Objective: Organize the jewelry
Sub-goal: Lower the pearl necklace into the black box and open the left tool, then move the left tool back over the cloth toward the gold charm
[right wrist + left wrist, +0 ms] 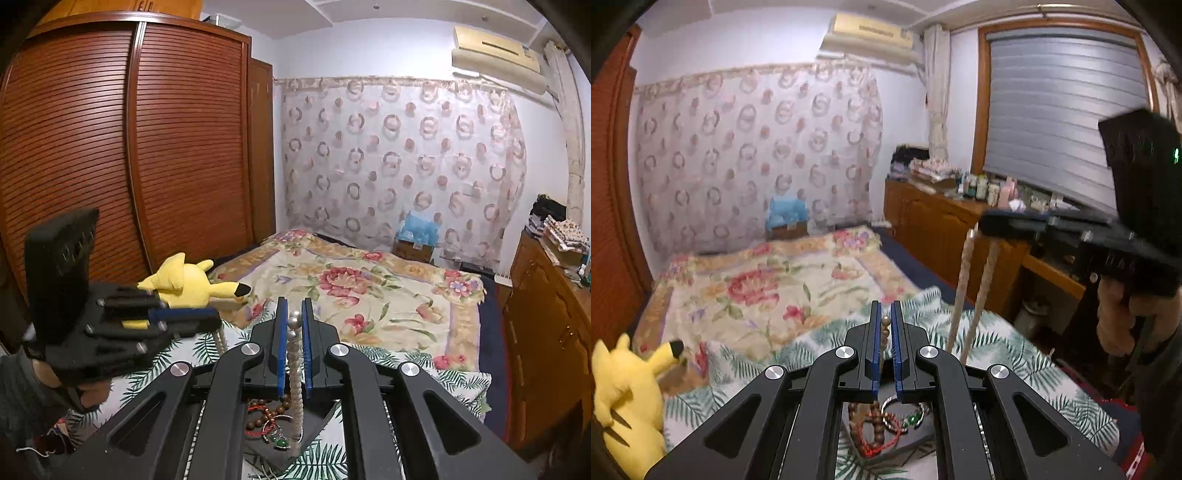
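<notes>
The pearl necklace (295, 354) hangs as a doubled strand from the right gripper (294, 314), whose fingers (282, 332) are nearly closed on the top pearls, so the loop drops straight down toward the dark tray (317, 424) below. In the left wrist view the same necklace (971, 291) shows as two pale strands falling from that gripper (988, 227), which is raised well above the bed (757, 280); the height seems meant to pull the strand clear of the pile so it does not drag other pieces with it.

The left gripper (885, 321) also has its fingers (874, 332) narrow, pinching a string of brown wooden beads (885, 326) that runs down between them to the tray (916, 441). The right wrist view shows this gripper (207, 315) off to the side and lower, with what looks like a pale strand hanging beneath it, though it is too blurred to be sure.

On the tray lies the rest of the jewelry: brown beads, a red cord (875, 441), a silver bangle with green stones (912, 415). These are heaped and overlapping, which is likely why each hand lifts one strand apart.

The tray sits on a palm-leaf cloth (1015, 354) at the near end of the bed, over a floral quilt. A yellow plush toy (184, 277) lies beside it, by the wardrobe (110, 147).

My reading is that the untangling is at an early stage: two pieces are lifted, nothing is yet laid out.
</notes>
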